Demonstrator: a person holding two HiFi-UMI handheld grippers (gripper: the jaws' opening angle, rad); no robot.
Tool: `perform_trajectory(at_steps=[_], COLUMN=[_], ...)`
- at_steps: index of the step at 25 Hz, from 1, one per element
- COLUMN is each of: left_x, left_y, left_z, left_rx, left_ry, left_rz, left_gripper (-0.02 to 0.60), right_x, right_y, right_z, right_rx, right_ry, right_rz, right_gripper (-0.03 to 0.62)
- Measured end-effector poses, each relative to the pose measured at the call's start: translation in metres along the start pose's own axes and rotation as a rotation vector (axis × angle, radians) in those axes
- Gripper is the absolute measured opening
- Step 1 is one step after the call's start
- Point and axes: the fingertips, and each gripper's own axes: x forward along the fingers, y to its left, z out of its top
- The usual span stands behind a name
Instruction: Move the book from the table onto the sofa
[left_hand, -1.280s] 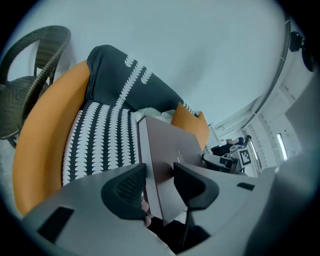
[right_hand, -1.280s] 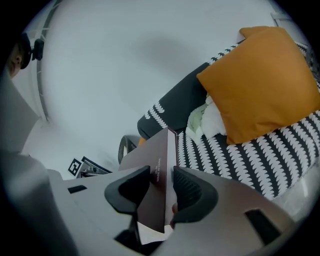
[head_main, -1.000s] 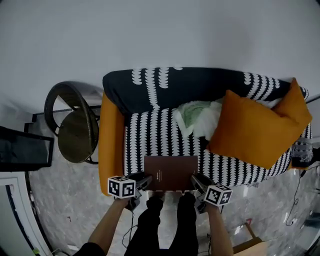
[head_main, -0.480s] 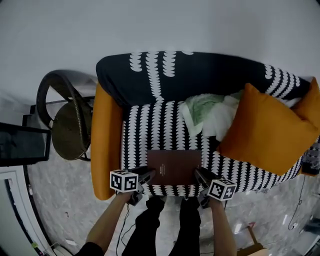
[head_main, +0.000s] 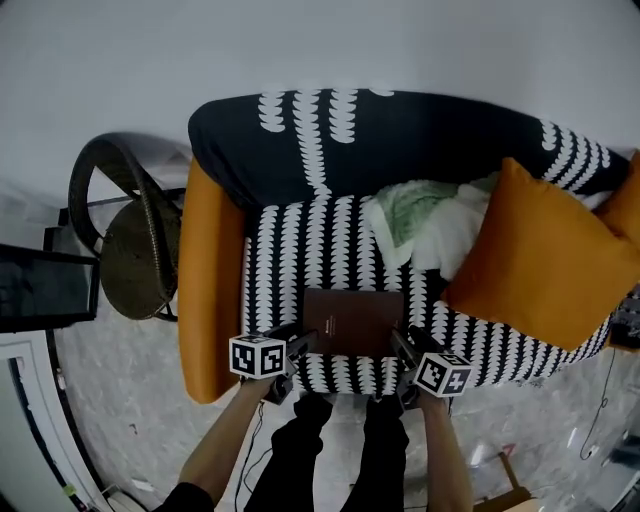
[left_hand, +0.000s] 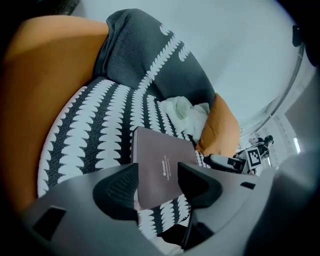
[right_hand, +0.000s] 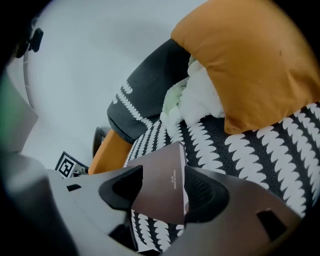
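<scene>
The brown book (head_main: 354, 322) lies flat on the front of the black-and-white sofa seat (head_main: 300, 255). My left gripper (head_main: 300, 343) is at the book's near left corner and my right gripper (head_main: 404, 346) at its near right corner. In the left gripper view the book (left_hand: 159, 162) reaches between the jaws of the left gripper (left_hand: 157, 187), which are opening, and the pads stand off it. The right gripper view shows the same: the book (right_hand: 162, 175) sits between the opening jaws of the right gripper (right_hand: 161, 192), with no pad pressing on it.
A large orange cushion (head_main: 540, 265) leans at the sofa's right, with crumpled white and green cloth (head_main: 425, 222) beside it. An orange armrest (head_main: 208, 285) bounds the seat on the left. A dark round chair (head_main: 130, 240) stands left of the sofa. The person's legs (head_main: 335, 455) are below.
Both grippers came down with the book, which now rests on the seat. Both pairs of jaws have spread apart from the book's edges.
</scene>
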Motion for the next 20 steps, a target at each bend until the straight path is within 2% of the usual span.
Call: perform_trajectory(at_steps=[6,10,12,17,20], left_x=[-0.015,-0.038,-0.057,-0.098,-0.113], left_y=[-0.012,-0.034,-0.054,-0.099,-0.121], left_z=[0.000,0.009,0.012,0.018,0.021], left_rx=[-0.001,-0.004,0.018,0.098,0.139], left_ry=[-0.008,-0.034,-0.044,-0.067,-0.081], left_rz=[-0.003,-0.025,-0.036,-0.041,-0.050], left_gripper=[0.236,0.236,0.232,0.169,0.155], right_x=[-0.016,-0.036,-0.052,-0.090,-0.106], right_y=[0.009,0.032,0.051,0.093,0.113], right_z=[0.001,0.005,0.006,0.012,0.020], right_rx=[0.023,0.024,0.014,-0.013,-0.066], right_ry=[0.005,0.018,0.024,0.013,-0.001], right_rz=[0.016,0.062,0.079,0.102,0.109], right_gripper=[0.251,0.250,0.249,0.219,0.198])
